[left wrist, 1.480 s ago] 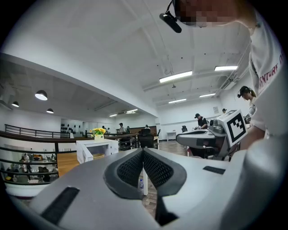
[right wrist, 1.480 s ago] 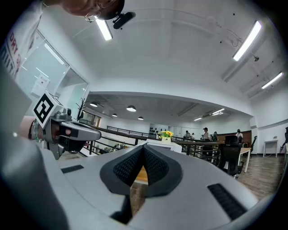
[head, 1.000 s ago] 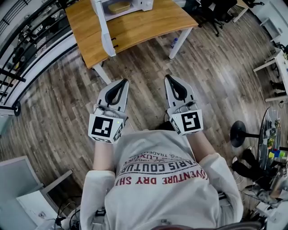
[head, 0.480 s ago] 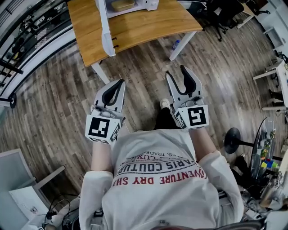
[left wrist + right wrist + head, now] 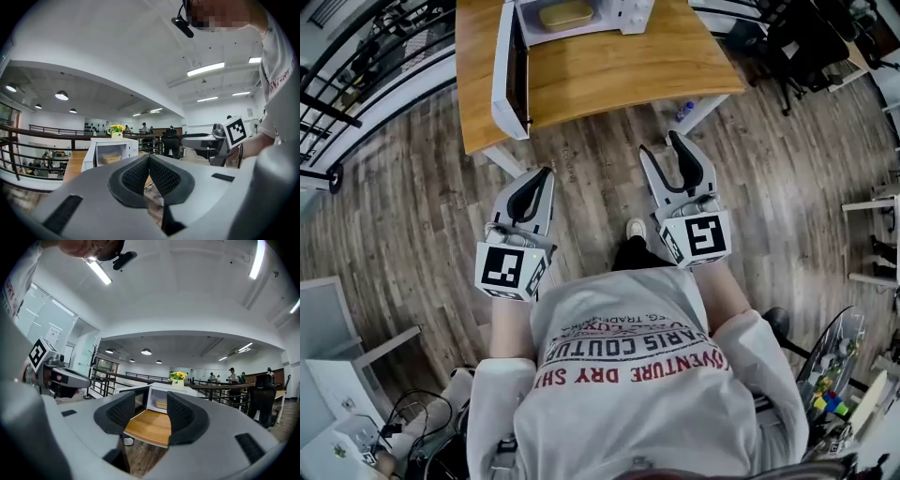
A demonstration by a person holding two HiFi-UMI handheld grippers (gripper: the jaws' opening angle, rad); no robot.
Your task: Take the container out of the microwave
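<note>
Reaching for the container (image 5: 566, 14) at 12 o'clock risks the clenched, empty left gripper (image 5: 544, 174) hitting the swung-out microwave door (image 5: 508, 70); right gripper (image 5: 664, 148) released, empty.

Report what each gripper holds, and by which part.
Nothing is held. The left gripper is shut and empty, the right gripper open and empty; the container sits in the microwave.

The container (image 5: 566, 14) lies in the microwave (image 5: 634, 11) (itself on the table (image 5: 609, 67)).
</note>
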